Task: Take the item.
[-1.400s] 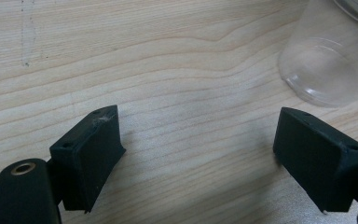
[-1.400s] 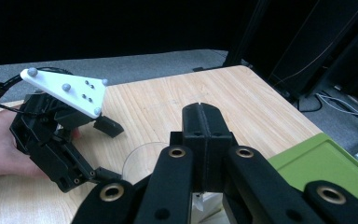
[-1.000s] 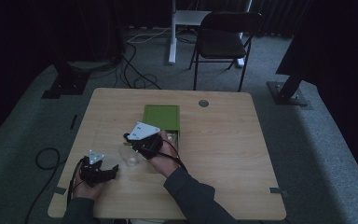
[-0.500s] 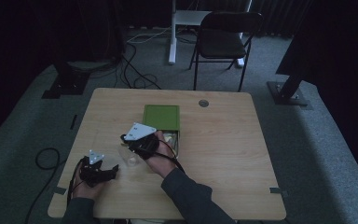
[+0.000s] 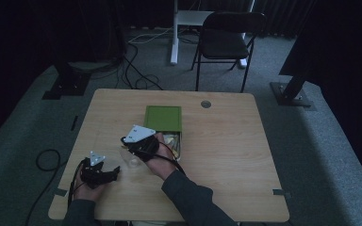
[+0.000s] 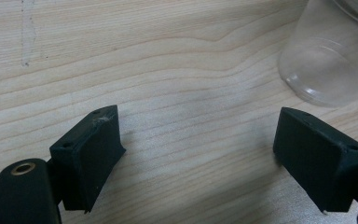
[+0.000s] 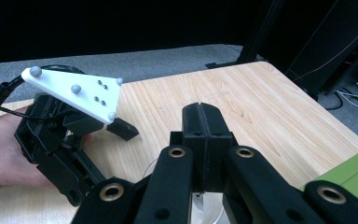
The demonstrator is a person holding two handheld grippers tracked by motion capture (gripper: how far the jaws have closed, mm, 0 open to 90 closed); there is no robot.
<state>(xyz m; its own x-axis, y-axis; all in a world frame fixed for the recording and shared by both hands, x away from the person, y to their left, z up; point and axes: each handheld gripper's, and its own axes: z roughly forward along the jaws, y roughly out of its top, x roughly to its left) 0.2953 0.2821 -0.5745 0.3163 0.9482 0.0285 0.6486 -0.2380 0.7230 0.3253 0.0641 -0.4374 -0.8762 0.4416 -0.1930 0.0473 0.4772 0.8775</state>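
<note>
A clear plastic cup (image 5: 133, 160) stands on the wooden table (image 5: 226, 155) between the two grippers. My right gripper (image 5: 131, 151) reaches down over it from the right. In the right gripper view its jaws (image 7: 200, 112) are pressed together, with the faint line of the cup's rim pinched at their tips. My left gripper (image 5: 114, 171) rests low at the front left and is open. In the left gripper view its jaws (image 6: 198, 154) stand wide over bare wood, and the cup (image 6: 326, 70) sits just beyond the right jaw, apart from it.
A green box (image 5: 163, 117) lies at mid-table behind the right hand, its near end open on yellowish contents (image 5: 173, 140). A round cable hole (image 5: 206, 104) is at the back. A black chair (image 5: 226, 40) stands beyond the table.
My right gripper has edged slightly to the left, toward the left gripper, with its jaws still together. The left gripper has kept still.
</note>
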